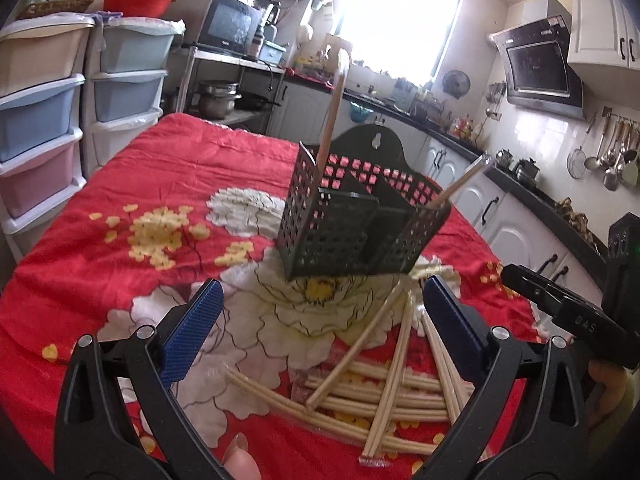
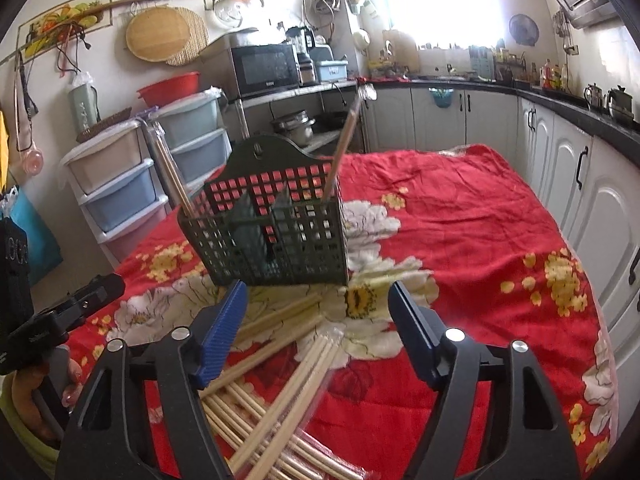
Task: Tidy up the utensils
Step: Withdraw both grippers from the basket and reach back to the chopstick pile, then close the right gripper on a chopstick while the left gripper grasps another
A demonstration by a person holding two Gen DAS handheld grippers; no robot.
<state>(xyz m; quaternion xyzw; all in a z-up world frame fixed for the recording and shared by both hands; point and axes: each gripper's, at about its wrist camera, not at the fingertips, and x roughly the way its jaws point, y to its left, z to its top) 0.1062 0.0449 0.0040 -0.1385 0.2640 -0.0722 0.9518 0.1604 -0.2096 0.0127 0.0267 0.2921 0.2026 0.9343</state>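
Bright window (image 2: pixel 436 4), white cabinets (image 2: pixel 560 160), pastel drawer units (image 1: pixel 40 112), microwave (image 2: pixel 266 68), red floral tablecloth (image 2: pixel 460 216)

Home kitchen: microwave (image 2: pixel 266 68), cabinets (image 2: pixel 576 168).

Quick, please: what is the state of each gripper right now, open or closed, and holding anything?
Left gripper: open, holding nothing.
Right gripper: open, holding nothing.
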